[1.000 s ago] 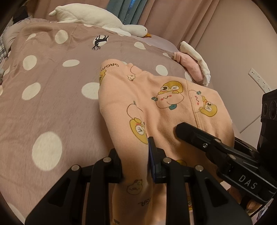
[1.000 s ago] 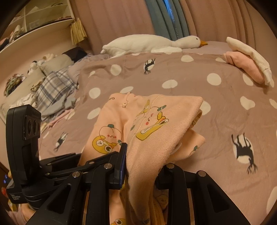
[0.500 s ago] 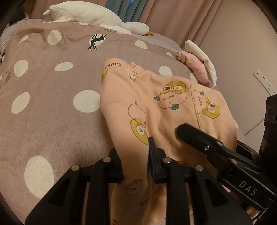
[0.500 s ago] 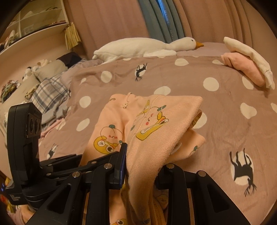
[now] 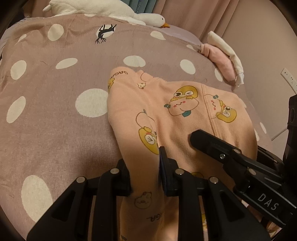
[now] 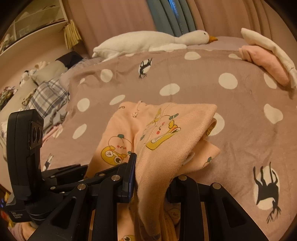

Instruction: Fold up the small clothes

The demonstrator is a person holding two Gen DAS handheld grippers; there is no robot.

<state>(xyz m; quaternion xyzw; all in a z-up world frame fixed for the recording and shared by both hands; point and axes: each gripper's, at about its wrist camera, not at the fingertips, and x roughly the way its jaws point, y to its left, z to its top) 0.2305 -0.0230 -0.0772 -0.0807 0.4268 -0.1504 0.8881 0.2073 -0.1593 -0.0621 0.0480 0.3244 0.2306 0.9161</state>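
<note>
On my far left a pile of plaid cloth [image 6: 47, 97] lies at the bed's edge, under a shelf [image 6: 35, 31]. The bedspread [image 5: 55, 115] spreads out in front of me, dusty pink with white dots and small black animal prints. A white goose toy [image 6: 148, 39] lies along its far side, in front of the curtains [image 6: 115, 16].

My left gripper [image 5: 144, 166] has its jaws drawn narrow and pinched on the garment [image 5: 178, 118], a peach piece printed with yellow and pink cartoon figures. The cloth runs up between my left fingers [image 5: 164, 166] and hangs below them toward the camera. The rest of it drapes forward, its far end resting on the bedspread near the middle of the bed, with a line of lettering at that end.

My right gripper [image 6: 153, 176] holds the same garment a little to the right, jaws likewise narrow and closed on a fold of the cloth. From the right wrist view the fabric bunches over my right fingers [image 6: 130, 176], and a doubled layer shows at its right edge, lifted off the bedspread. In the left wrist view the right gripper reaches in from the right, one finger lying over the peach cloth.

Further right, at the bed's far corner, folded clothes [image 5: 222, 57] sit stacked, a pink piece under a white one. On the wall beyond, at the right edge, there is a socket [image 5: 288, 77].
</note>
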